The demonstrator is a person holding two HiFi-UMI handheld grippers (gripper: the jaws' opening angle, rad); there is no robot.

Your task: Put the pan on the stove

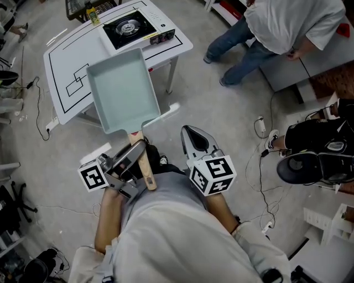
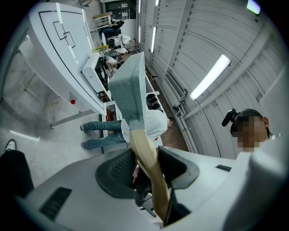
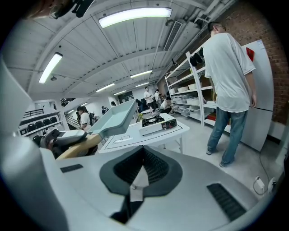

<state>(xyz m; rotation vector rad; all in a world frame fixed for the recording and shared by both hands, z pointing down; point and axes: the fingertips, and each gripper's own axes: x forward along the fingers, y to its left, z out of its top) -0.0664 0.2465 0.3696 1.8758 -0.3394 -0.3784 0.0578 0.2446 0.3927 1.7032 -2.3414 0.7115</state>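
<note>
A pale teal rectangular pan [image 1: 121, 91] hangs in the air in front of the white table [image 1: 66, 66], its front part over the table's near edge. My left gripper [image 1: 135, 152] is shut on its wooden handle [image 1: 145, 166]. In the left gripper view the handle [image 2: 146, 158] runs between the jaws and the pan [image 2: 131, 90] points away. The black-topped portable stove [image 1: 133, 26] stands on the table's far right part, beyond the pan. My right gripper [image 1: 191, 135] is beside the handle, shut and holding nothing. The right gripper view shows the pan [image 3: 115, 118] left of the stove [image 3: 156, 124].
Black lines mark the tabletop. A bottle [image 1: 93, 14] stands at its far edge. A person in jeans [image 1: 287, 27] stands right of the table, and another person [image 1: 321, 149] sits at the right. Cables [image 1: 265, 166] lie on the floor.
</note>
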